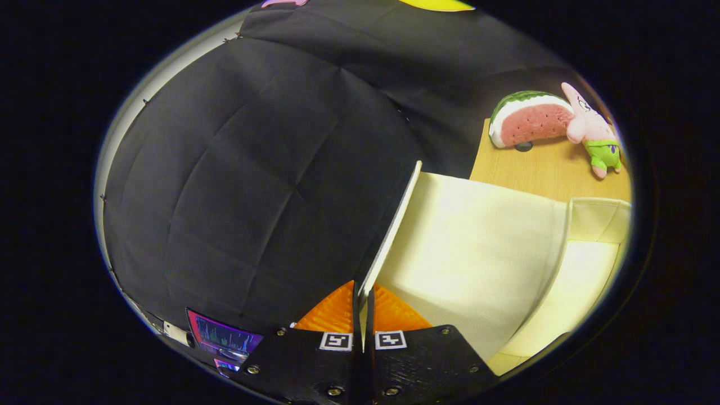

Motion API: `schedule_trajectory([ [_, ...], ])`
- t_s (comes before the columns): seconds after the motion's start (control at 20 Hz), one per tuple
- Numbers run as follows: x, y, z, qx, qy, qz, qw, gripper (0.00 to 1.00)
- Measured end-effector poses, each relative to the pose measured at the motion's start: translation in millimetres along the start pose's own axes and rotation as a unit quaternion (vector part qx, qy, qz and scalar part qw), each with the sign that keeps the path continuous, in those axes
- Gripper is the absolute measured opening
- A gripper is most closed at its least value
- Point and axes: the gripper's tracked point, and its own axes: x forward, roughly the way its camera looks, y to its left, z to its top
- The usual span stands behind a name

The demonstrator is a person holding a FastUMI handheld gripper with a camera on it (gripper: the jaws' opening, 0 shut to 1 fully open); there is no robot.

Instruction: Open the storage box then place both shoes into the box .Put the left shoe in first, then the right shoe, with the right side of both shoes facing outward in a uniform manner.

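Note:
My gripper is shut on the thin front edge of the storage box's lid. The lid is lifted and stands almost edge-on, running away from the fingers. Its pale cream inner face spreads to the right of the fingers. Further right the box's cream fabric wall and rim show. The inside of the box is hidden, and I see no shoe.
A wooden tabletop lies beyond the box. On it rest a watermelon-slice plush and a pink star plush. The black booth cloth hangs to the left. A small lit screen sits low on the left.

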Motion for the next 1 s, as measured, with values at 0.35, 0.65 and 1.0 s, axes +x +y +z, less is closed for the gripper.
schedule_trajectory([
  [0.35, 36, -29, -39, -0.040, 0.044, -0.051, 0.997, 0.07],
  [0.65, 20, -8, -27, -0.102, 0.021, -0.046, 0.993, 0.34],
  [1.0, -69, -37, -10, -0.126, -0.036, -0.077, 0.988, 0.39],
])
